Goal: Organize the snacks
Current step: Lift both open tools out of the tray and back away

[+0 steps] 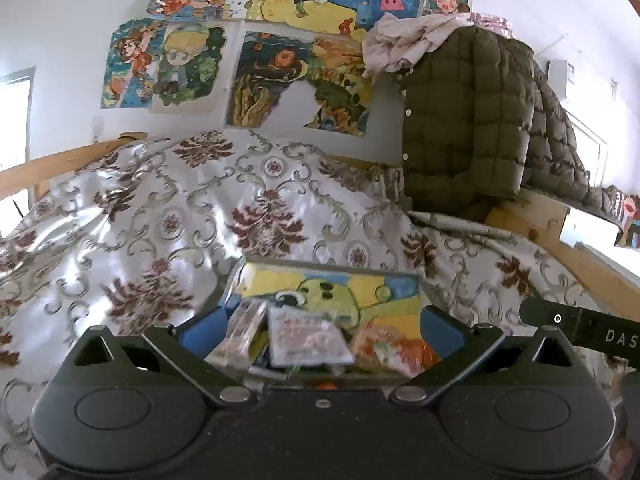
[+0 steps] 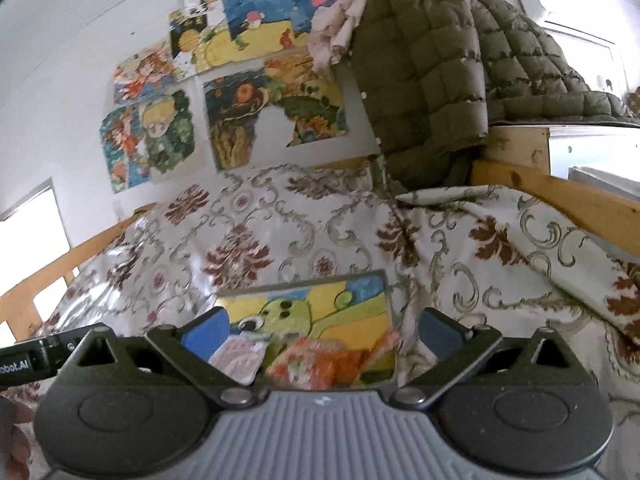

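**Both grippers wide open above the box of snacks**

A bed covered with a floral bedspread point(image 1: 168, 216) is seen in both wrist views. On the bedspread, near its front edge, a clear box point(image 1: 422, 280) is placed, and its bottom is lined with a yellow and green cartoon drawing. The snacks are kept inside this box. At the left side of the box a clear narrow packet point(image 1: 244, 330) is seen, a little tilted. Beside it, in the middle, a flat white packet point(image 1: 308, 340) with red print is lying. At the right side an orange packet point(image 1: 396, 346) is found, touching the white one.

The left gripper point(image 1: 322, 328) is held over the near edge of the box, with its blue pads set wide apart. Nothing is gripped between them; the packets are only seen behind the gap. The right gripper point(image 2: 320, 330) is held in the same manner, just beside the left one, jaws fully spread and empty. In its view the white packet and the orange packet are visible in the box, blurred.

At the right of the bed an olive quilted jacket point(image 1: 472, 120) is hung over a wooden frame point(image 1: 532, 216). On the white wall behind, several coloured drawings point(image 1: 272, 80) are fixed.
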The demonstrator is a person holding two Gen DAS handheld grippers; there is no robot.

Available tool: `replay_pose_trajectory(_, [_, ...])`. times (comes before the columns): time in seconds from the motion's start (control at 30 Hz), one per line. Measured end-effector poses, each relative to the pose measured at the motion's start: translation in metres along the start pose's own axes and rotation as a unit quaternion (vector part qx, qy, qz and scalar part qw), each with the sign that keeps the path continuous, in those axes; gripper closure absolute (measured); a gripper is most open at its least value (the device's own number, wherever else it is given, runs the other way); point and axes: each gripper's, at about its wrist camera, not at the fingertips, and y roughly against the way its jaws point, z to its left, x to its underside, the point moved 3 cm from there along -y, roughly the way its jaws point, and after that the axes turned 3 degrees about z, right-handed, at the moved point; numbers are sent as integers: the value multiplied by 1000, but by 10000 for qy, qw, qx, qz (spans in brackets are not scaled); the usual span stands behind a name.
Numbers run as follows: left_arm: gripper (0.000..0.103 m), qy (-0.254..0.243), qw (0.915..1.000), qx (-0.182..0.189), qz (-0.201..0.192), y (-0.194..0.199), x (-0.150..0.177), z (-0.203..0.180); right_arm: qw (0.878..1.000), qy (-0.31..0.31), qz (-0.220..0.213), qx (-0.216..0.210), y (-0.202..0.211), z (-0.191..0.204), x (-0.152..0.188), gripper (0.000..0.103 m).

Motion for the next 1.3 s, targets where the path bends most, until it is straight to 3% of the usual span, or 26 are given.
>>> replay_pose_trajectory(0.4, [1, -26, 9991, -270, 336, 50, 54, 11, 9968, 746, 276, 36, 58, 32, 54, 0])
replay_pose_trajectory(0.7, [1, -17, 9986, -359, 382, 75, 85, 18, 9968, 623, 468, 157, 88, 32, 81, 0])
replay_pose_trajectory(1.1, [1, -177, 9931, -748, 883, 80, 121, 32, 9917, 857, 883, 378, 99, 50, 109, 0])
replay_pose_trajectory(1.3, [1, -214, 9920, -847, 908, 81, 123, 32, 9876, 1088, 1049, 417, 96, 61, 117, 0])
